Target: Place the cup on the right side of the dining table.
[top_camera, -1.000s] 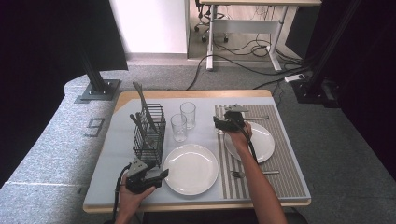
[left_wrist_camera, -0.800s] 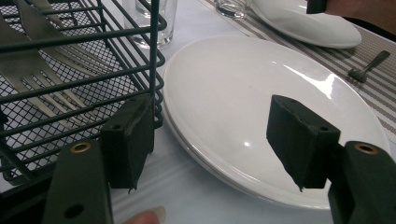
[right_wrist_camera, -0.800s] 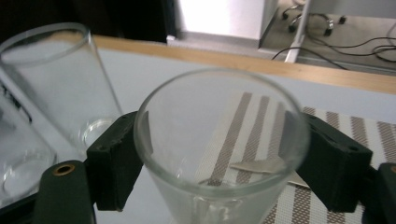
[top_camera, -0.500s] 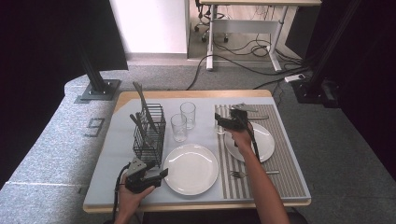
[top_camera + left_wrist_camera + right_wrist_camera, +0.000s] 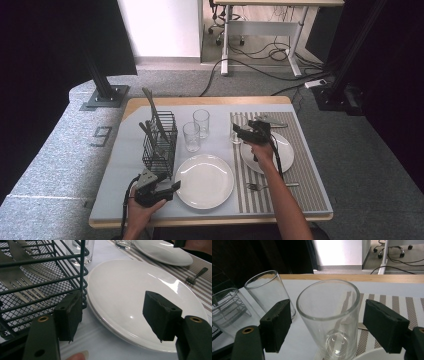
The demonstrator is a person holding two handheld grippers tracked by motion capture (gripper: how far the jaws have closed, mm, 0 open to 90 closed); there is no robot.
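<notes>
Glass tumbler (image 5: 329,320), clear and empty, stood at the striped placemat's (image 5: 300,185) left edge. Leftmost, the left gripper (image 5: 152,187) idled with fingers released beside the black wire cutlery basket (image 5: 160,145) and round white plate (image 5: 205,180). The right gripper (image 5: 337,325) had advanced since a second earlier, fingers spread either side of the tumbler, seemingly ready to grasp it.

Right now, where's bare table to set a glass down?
Free: the strip left of the wire cutlery basket, and the placemat right of the fork. Crowded: the middle, with three glasses and two plates.
</notes>
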